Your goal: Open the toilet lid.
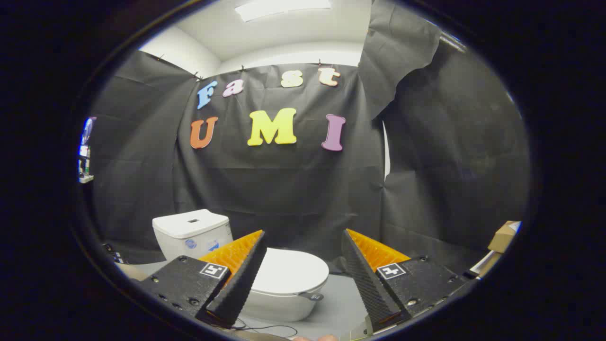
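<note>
A small white toilet stands on the grey surface ahead of me, its tank behind the left finger and its bowl between the fingers. The white lid lies flat and closed on the bowl. A small dark tab sticks out at the lid's front right rim. My gripper is open, with its fingers spread wide above and short of the toilet. The left finger covers the lid's left part. Nothing is held between the fingers.
Black cloth walls close in the booth behind and on both sides. A cardboard box sits at the far right. Some small devices hang at the far left. A thin cable runs over the grey surface in front of the bowl.
</note>
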Motion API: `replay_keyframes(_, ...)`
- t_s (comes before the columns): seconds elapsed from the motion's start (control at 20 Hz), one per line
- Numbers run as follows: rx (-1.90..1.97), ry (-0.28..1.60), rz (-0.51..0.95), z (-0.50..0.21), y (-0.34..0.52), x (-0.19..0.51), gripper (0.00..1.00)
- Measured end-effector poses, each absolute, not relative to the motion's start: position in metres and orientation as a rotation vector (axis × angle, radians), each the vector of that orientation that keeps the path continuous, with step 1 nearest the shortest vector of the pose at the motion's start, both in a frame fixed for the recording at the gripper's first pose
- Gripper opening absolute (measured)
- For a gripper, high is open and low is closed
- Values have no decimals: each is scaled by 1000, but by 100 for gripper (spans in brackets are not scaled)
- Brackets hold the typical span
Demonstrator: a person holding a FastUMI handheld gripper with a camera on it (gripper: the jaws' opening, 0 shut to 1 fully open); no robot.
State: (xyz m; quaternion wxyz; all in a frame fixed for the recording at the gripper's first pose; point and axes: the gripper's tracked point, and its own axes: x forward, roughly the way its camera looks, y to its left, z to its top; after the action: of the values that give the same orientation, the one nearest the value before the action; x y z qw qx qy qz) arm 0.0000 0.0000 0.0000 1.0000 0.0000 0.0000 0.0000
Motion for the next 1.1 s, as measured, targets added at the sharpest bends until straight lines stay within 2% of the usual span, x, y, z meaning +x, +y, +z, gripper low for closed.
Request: replay_keyframes(1.1, 32, 25, -13, -3, -4, 2, 99)
